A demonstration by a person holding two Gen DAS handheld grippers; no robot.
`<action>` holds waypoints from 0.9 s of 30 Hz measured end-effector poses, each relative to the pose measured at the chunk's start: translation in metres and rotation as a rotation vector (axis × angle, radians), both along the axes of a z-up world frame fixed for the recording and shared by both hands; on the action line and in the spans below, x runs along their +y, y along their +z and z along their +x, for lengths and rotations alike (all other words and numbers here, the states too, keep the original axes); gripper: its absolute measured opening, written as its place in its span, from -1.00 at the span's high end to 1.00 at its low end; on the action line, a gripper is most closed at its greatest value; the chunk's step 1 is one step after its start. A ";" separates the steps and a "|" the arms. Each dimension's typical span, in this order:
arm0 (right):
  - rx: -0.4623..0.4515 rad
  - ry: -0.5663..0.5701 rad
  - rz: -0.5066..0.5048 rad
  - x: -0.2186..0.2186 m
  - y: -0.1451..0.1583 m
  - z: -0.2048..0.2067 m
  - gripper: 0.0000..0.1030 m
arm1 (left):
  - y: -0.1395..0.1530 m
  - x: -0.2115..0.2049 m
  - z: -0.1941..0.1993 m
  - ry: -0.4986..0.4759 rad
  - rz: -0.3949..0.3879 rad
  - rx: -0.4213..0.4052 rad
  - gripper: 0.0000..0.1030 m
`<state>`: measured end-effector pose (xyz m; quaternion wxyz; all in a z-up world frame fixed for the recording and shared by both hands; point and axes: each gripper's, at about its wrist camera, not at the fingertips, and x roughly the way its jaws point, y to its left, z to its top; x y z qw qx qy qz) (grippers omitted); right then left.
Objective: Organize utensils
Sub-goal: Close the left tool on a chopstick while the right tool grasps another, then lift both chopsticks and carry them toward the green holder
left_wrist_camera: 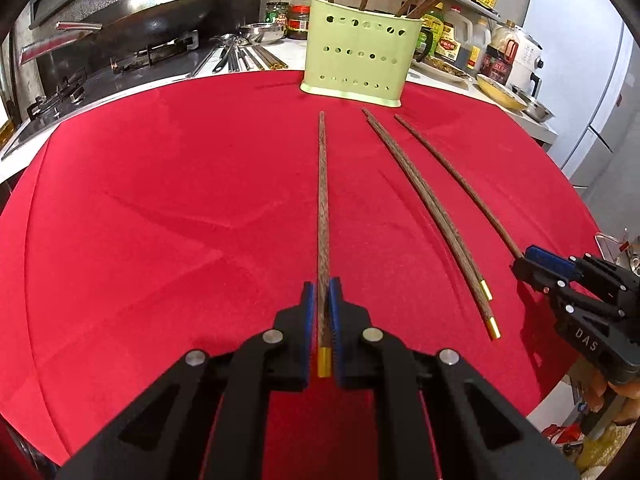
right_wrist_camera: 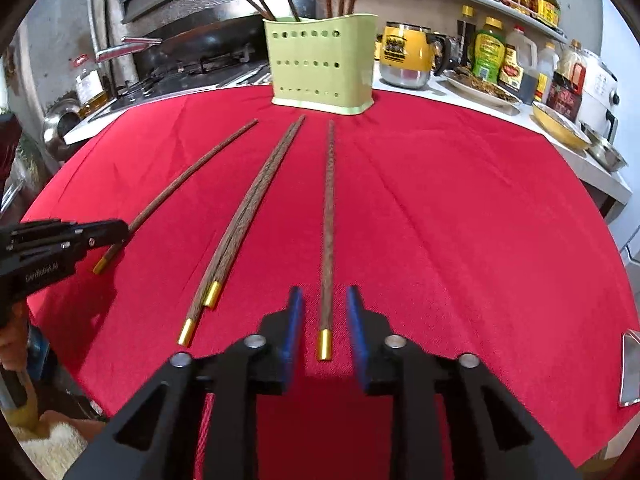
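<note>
Four brown wooden chopsticks with gold caps lie on a red cloth (left_wrist_camera: 160,200), pointing at a green perforated utensil holder (left_wrist_camera: 358,54) that holds several more chopsticks. My left gripper (left_wrist_camera: 323,288) is shut on the leftmost chopstick (left_wrist_camera: 322,200) near its gold cap; it shows in the right wrist view (right_wrist_camera: 124,230) on that chopstick (right_wrist_camera: 192,178). A pair of chopsticks (left_wrist_camera: 424,196) lies in the middle (right_wrist_camera: 252,208). My right gripper (right_wrist_camera: 323,300) is open, its fingers either side of the rightmost chopstick (right_wrist_camera: 329,220), apart from it. It shows in the left wrist view (left_wrist_camera: 524,258).
A stove with a wok (left_wrist_camera: 132,24) stands at the back left. Metal utensils (left_wrist_camera: 236,56) lie behind the cloth. Sauce bottles (right_wrist_camera: 508,60), a yellow mug (right_wrist_camera: 406,54), plates and bowls (right_wrist_camera: 560,124) line the counter at the back right.
</note>
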<state>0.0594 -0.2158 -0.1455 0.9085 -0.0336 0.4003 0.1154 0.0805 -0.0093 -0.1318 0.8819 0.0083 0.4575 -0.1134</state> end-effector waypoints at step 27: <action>-0.282 -0.076 0.124 -0.030 0.095 -0.033 0.87 | 0.016 0.004 -0.015 -0.039 -0.041 -0.047 0.86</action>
